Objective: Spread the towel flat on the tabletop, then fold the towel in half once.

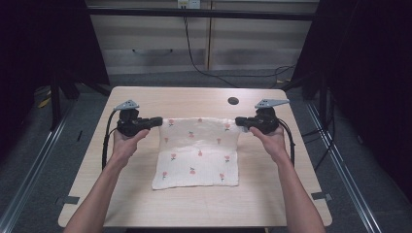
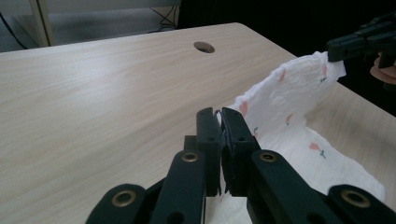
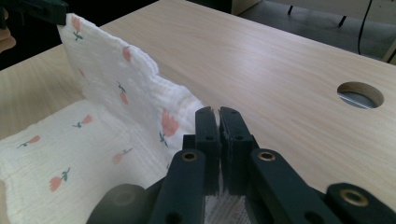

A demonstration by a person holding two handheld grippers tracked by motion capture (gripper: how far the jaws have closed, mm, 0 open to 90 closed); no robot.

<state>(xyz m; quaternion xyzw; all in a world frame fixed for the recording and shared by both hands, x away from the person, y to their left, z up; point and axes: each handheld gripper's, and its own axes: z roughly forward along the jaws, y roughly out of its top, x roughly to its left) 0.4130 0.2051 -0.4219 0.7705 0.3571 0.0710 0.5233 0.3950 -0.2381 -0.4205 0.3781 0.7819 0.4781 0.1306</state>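
Observation:
A white cloth (image 1: 198,153) printed with small pink flowers lies on the light wooden table (image 1: 194,99). Its far edge is lifted off the table and stretched between the two grippers. My left gripper (image 1: 159,121) is shut on the far left corner, and its jaws (image 2: 219,122) pinch the cloth (image 2: 289,107) tight. My right gripper (image 1: 238,121) is shut on the far right corner, where its jaws (image 3: 218,120) clamp the cloth (image 3: 116,93). The near half of the cloth rests flat on the table.
A round cable hole (image 1: 233,101) sits in the table just behind the cloth's right side. Bare wood surrounds the cloth on all sides. Cables run over the floor beyond the far edge of the table.

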